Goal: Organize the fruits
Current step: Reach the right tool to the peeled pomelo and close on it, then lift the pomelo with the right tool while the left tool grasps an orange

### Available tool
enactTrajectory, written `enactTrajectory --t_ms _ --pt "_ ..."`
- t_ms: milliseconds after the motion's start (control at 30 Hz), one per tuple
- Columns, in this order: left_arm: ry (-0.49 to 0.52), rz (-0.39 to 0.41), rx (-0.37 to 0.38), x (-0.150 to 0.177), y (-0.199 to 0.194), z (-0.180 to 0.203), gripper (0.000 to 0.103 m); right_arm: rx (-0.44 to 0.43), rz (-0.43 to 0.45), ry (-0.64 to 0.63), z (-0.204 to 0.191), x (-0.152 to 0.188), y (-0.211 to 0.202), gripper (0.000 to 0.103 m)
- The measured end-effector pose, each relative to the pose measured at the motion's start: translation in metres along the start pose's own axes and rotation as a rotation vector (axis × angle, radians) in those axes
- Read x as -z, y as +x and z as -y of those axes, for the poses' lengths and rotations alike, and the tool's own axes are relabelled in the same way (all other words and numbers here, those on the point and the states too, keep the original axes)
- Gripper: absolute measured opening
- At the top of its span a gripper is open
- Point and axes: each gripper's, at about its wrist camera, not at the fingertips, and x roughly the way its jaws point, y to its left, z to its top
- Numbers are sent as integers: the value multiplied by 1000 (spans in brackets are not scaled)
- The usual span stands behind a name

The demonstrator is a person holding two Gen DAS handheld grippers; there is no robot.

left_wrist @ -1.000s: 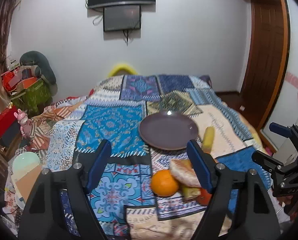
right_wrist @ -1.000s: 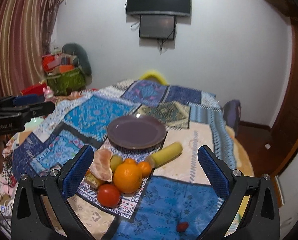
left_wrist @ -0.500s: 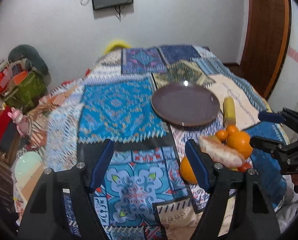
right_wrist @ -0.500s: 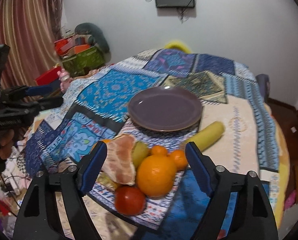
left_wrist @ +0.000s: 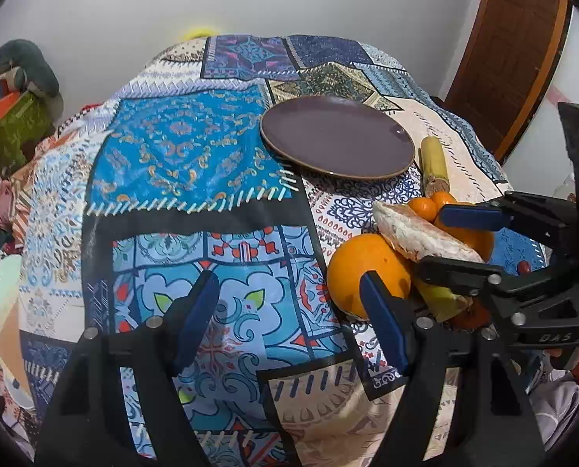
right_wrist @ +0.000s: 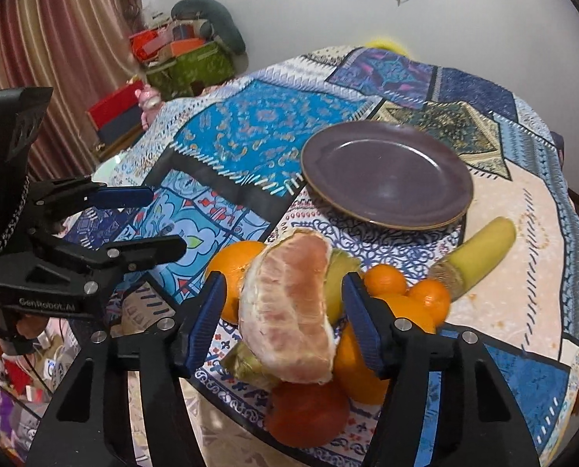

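On the patchwork cloth, a peeled pomelo wedge tops the fruit.

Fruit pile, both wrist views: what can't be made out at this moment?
- Right wrist view: whether the closing right gripper touches the pomelo segment between its pads; the segment hides the contact.
- Right wrist view: the green fruit, mostly behind the segment.
- Left wrist view: the tomato, largely behind both grippers' fingers.
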Motion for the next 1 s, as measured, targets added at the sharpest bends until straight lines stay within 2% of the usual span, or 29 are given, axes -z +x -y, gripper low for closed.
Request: enactTrajectory --t_ms 100,200,400,467,633,733,1000 --pt "-3 -10 9 4 2 0 75 -8 -28 7 -1 -1 9 49" --pt "-1 -21 19 7 5 2 75 -13 -32 35 4 -1 15 47" --pt "-10 -47 42 6 12 6 76 27 -41 -7 0 -2 19 46" --pt "-17 -53 49 6 13 8 76 35 -35 -9 1 -2 19 42" --pt "-25 -57 67 4 12 13 78 -4 -26 39 7 -2 14 39" --pt "-19 -53 75 3 11 18 81 6 14 50 9 -4 1 39" --pt "-14 -90 86 -7 28 35 81 7 115 85 19 -11 -40 39"
